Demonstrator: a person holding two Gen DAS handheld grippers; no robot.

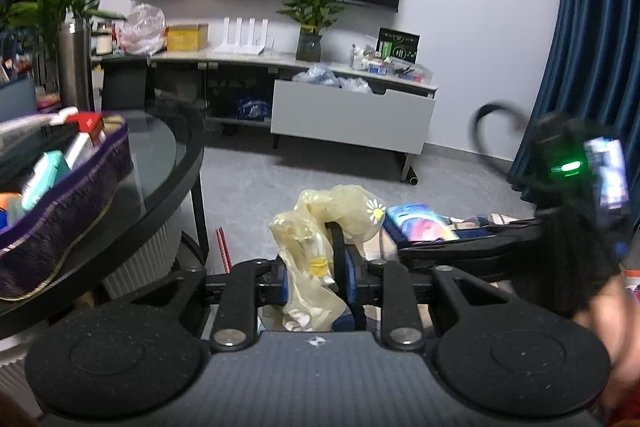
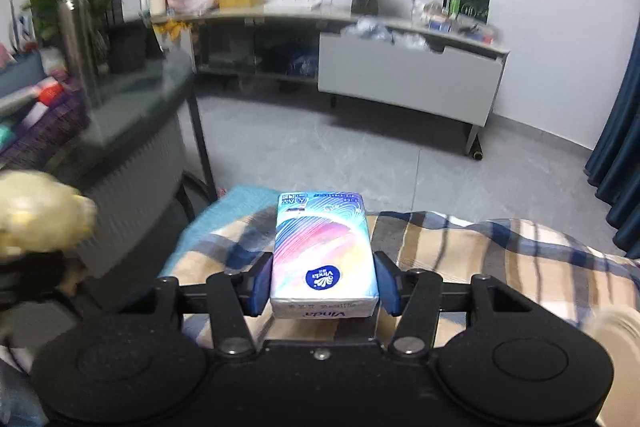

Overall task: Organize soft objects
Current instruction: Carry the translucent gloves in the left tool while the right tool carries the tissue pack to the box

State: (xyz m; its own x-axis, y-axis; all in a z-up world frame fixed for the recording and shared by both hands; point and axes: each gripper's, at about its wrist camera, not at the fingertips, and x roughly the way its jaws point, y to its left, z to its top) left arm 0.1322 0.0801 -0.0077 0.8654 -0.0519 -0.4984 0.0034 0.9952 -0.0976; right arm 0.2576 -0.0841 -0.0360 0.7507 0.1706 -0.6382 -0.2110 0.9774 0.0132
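Left gripper (image 1: 318,277) clamped on crumpled pale-yellow bag (image 1: 320,227), daisy print. Right gripper (image 2: 324,285) flanks rainbow tissue pack (image 2: 322,251) on plaid blanket (image 2: 500,259); pad contact unclear. Bag's lower end hidden.

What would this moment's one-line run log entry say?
left tool: shut on bag | right tool: open around tissue pack | pack on blanket
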